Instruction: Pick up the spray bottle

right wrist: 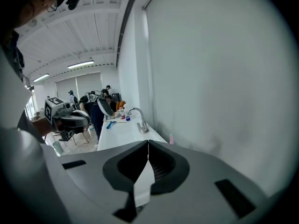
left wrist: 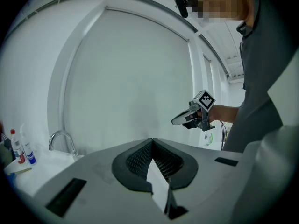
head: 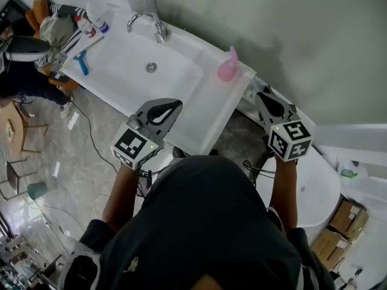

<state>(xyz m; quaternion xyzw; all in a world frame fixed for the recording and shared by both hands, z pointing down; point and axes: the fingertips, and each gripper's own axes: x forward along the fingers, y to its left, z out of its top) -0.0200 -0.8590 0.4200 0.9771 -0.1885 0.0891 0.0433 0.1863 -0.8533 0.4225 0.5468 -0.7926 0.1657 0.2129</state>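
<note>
Spray bottle (head: 228,66), contents unclear, beside basin (head: 175,80)

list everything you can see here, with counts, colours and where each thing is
sink counter: one, white, along the wall
faucet: one, chrome, behind the basin
spray bottle: one, pink, upright at the counter's right end
blue tool: one, on the counter's left part
small bottles: at least two, white with red and blue, far left end of the counter
cardboard boxes: two, brown, on the floor at lower right
cup: one, green, on the floor at left
left gripper: one, grey, jaws together, empty, over the counter's front edge
right gripper: one, grey, jaws together, empty, right of the counter
</note>
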